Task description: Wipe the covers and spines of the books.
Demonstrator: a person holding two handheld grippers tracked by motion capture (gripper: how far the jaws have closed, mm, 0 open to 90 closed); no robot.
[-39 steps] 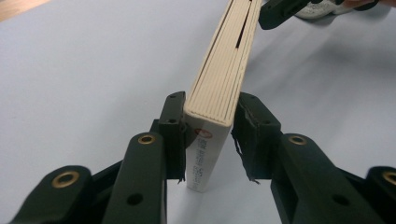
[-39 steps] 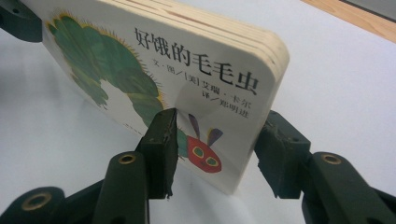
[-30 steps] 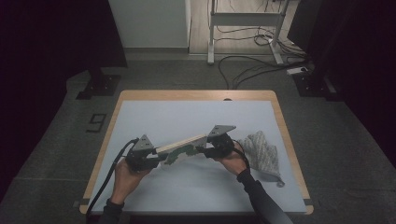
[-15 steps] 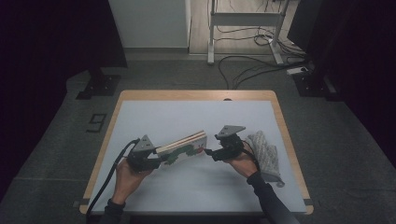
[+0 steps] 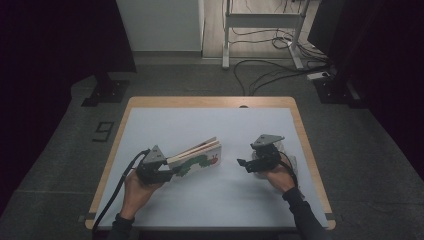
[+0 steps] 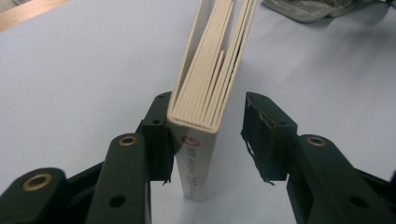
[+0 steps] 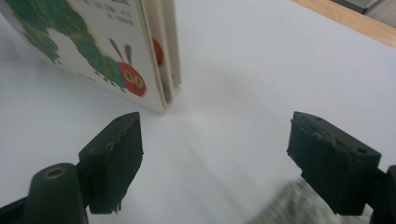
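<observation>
Now we are letting go of the book (image 5: 196,157). Half a second ago our right gripper (image 5: 242,162) was right at the far end of the book. A second ago it was holding that end. It has moved away to the right, and there is bare table (image 5: 210,125) between it and the book. Its jaws have just been opening, and in the right gripper view they are standing wide apart with nothing between them.

Our left gripper (image 5: 172,173) is at the near end of the book, by the spine. Its jaws have just been opening too. In the left gripper view the book (image 6: 212,74) is standing between them, with one jaw touching its side and the other jaw a little way off. So we are not squeezing it any more.

The book is standing on its edge near the middle of the table, a bit to the left, and its pages are spreading open a little. We can see the green caterpillar on the cover (image 7: 84,44). We think this means the book is put down, and both hands are getting free. It might tip over once the left gripper is pulling back.

Let us count. We are seeing one book, two grippers, two hands and one table. We are also seeing one grey cloth (image 5: 290,161), lying under our right hand.
</observation>
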